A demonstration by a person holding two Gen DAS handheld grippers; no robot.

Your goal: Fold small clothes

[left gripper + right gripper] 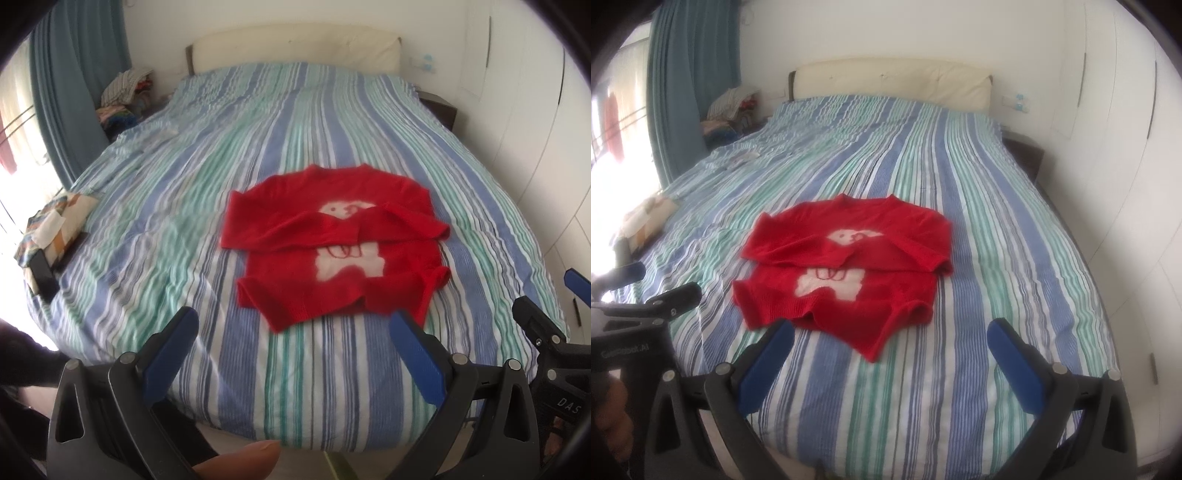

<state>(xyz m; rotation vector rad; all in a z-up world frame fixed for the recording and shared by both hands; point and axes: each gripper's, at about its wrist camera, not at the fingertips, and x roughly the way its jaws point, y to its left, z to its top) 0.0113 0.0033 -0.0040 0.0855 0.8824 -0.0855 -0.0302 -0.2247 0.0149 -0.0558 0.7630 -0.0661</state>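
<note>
**Both grippers wide, sweater half-folded on bed**

Left gripper (293, 328) with blue-padded black fingers: spread wide, holding nothing, hovering over the near edge of the bed. Right gripper (892, 338): same, wide apart and empty, just short of the garment's hem. The small red knitted sweater with a white animal motif (332, 243) lies flat mid-bed on the blue, green and white striped bedspread (314, 129), both sleeves crossed over the chest (hem slightly rumpled at the near corners). Likely next step: fold bottom up to neckline. To do it well, pinch the two hem corners at once, one per gripper, catch both knit layers, lift low and evenly, keep the sleeves from sliding out. Cream padded headboard (892, 79) far behind.
</note>
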